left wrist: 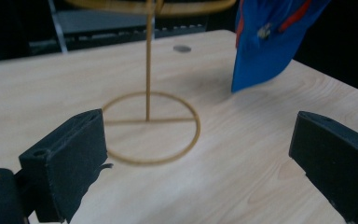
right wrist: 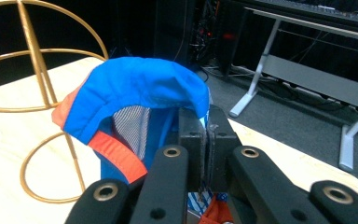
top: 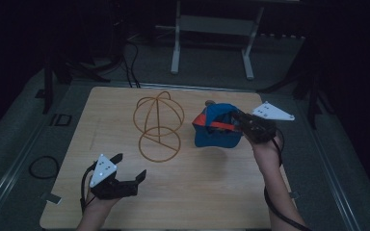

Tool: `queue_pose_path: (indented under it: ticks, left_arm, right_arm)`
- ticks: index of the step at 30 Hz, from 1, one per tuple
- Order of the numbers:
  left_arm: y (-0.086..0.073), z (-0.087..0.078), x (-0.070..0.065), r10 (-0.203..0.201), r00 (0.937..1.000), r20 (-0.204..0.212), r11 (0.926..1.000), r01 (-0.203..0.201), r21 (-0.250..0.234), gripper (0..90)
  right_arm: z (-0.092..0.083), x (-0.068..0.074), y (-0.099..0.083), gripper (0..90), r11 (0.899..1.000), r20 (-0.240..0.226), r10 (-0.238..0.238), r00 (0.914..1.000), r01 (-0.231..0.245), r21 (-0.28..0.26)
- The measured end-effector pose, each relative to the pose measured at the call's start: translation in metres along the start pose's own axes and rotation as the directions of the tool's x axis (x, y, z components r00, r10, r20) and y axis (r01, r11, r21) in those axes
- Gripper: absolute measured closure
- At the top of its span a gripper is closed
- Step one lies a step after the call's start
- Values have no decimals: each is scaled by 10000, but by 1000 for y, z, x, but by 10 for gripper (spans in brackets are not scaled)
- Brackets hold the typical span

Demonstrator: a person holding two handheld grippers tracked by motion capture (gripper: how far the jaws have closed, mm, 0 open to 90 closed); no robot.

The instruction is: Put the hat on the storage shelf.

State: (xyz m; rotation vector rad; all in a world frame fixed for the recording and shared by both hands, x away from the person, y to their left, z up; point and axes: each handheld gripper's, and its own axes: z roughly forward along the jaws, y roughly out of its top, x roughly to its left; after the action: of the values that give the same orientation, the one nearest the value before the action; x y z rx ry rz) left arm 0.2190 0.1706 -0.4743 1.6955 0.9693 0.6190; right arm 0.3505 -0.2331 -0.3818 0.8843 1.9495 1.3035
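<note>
The right gripper (top: 237,121) is clamped on the blue cap (top: 215,127), lifting it near the table's (top: 197,192) right edge, just beside the gold wire stand (top: 158,126). The left gripper (top: 131,168) hovers near the front-left corner, its 2 jaws wide apart, holding nothing.

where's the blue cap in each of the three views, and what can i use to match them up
High view: blue cap right of centre, clamped by the right gripper.
Left gripper view: top right corner, hanging above the table.
Right gripper view: centre, pinched between the jaws.
Shared landmark: the gold wire stand.
</note>
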Motion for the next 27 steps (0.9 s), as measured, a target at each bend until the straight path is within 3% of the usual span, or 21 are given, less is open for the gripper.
queue_pose_path:
  ticks: [5, 11, 15, 22, 27]
  left_arm:
    - [31, 4, -10, 348, 9986, 402, 9989, -335, -341, 44]
    - [67, 11, -27, 903, 9924, 839, 9941, -848, -672, 46]
    - [89, 19, -36, 991, 9878, 1205, 9927, -896, -812, 51]
    - [122, 41, -54, 1378, 9804, 1406, 9902, -1331, -425, 71]
    - [137, 56, -64, 1542, 9742, 1648, 9876, -1471, -547, 104]
  right_arm:
    - [-7, 6, 5, 877, 9996, -31, -144, 9999, 143, -238]
    - [-20, 14, 14, 877, 9976, -203, -295, 9994, 282, -626]
    - [-28, 21, 18, 877, 9958, -366, -458, 9983, 427, -814]
    - [-36, 35, 20, 877, 9935, -751, -630, 9952, 554, -994]
    - [-39, 43, 19, 876, 9921, -956, -788, 9923, 687, -1045]
